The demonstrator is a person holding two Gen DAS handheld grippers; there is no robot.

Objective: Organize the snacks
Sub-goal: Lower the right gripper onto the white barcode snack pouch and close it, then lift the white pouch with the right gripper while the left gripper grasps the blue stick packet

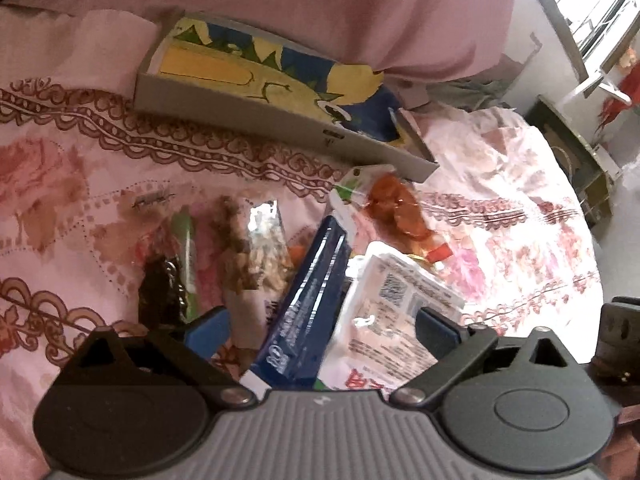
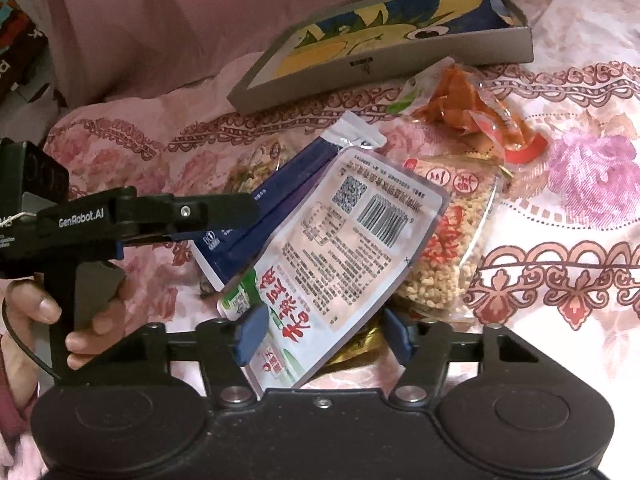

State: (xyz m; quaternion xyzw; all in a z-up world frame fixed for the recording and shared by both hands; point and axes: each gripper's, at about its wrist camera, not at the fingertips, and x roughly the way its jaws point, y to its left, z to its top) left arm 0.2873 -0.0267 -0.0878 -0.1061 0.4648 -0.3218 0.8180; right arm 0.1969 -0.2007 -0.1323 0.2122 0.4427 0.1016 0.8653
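Grey cardboard box (image 2: pixel 384 60) holding only cartoon lining, right claw (image 2: pixel 324 330) pinching white pouch (image 2: pixel 340 248), left claw (image 1: pixel 320 328) spread.

Bare bedspread (image 2: pixel 560 312) lies open at the right of the right wrist view. The snack pile (image 2: pixel 360 216) fills the centre. The shallow box (image 2: pixel 384 60) blocks the upper middle, and the left claw (image 2: pixel 248 208) juts in from the left edge.
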